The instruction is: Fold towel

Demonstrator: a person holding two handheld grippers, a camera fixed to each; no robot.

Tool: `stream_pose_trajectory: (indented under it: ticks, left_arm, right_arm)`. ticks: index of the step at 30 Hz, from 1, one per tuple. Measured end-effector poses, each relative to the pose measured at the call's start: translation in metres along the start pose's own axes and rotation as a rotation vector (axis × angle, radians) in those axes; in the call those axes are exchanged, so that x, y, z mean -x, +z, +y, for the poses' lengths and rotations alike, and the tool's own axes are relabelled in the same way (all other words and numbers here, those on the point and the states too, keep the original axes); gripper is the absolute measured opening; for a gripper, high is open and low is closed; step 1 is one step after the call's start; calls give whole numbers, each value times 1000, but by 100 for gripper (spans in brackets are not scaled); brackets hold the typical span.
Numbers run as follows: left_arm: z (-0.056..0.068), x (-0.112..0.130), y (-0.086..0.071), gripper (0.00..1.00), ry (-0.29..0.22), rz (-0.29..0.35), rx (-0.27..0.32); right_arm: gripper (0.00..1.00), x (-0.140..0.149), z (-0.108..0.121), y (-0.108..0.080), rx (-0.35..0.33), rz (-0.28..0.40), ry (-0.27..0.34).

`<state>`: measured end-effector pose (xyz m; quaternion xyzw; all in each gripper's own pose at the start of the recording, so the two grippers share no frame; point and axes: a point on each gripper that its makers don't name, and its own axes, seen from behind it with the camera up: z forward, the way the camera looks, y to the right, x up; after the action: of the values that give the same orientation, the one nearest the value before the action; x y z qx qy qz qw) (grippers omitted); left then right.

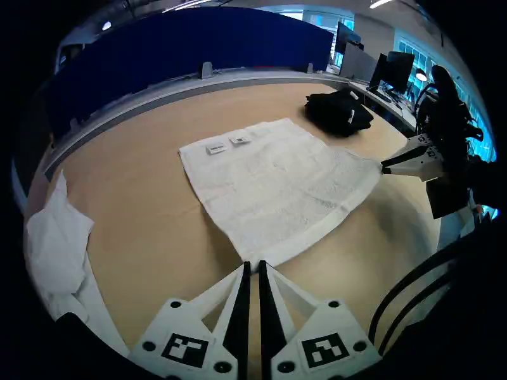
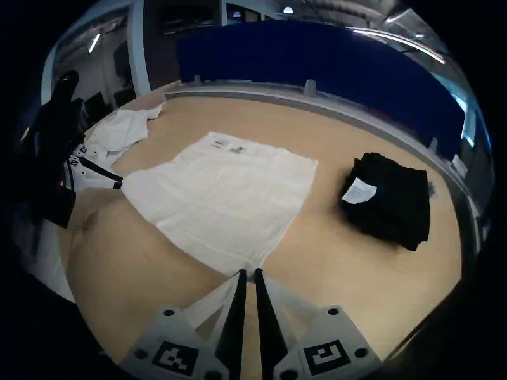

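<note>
The main risk here is a weak hold. The left gripper (image 1: pixel 253 265) has its fingers drawn almost together, a thin slit between them, with the tips right at the towel (image 1: pixel 279 183) corner farthest from the black stack (image 2: pixel 386 196). The right gripper (image 2: pixel 248 273) is closed just as far at the corner on the stack's side. I cannot tell whether either one actually has cloth between its fingers. If only the hem's very edge is caught, I'd expect it to slip out on the lift, so one side drops and the fold goes crooked. Uneven lifting would likely drag the whole towel across the surface (image 1: pixel 146 209) towards the stack.

The towel lies spread open and flat near the stack, not touching it. It is white, thick-looking and faintly textured, with a plain border band. Two small tags (image 1: pixel 228 144) sit on its far edge. Beyond the towel from the stack, loose white cloth (image 1: pixel 54 247) lies rumpled.
</note>
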<state>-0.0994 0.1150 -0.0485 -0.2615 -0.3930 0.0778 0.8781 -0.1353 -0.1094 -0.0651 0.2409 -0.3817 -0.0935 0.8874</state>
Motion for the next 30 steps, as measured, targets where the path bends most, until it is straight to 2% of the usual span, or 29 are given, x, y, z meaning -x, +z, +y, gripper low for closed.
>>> stream_pose_trajectory:
  ticks: [17,23,30]
  left_arm:
    - [12,-27,-46,9,-117,45,17]
    - [13,-25,-50,9,-120,38,24]
    - [10,-33,-47,9,-135,44,28]
  right_arm:
    - [10,-35,-9,-44,-11,38,18]
    - [10,-40,-13,-49,-15,35,13]
    - [10,-49,-10,-44,-7,31,8]
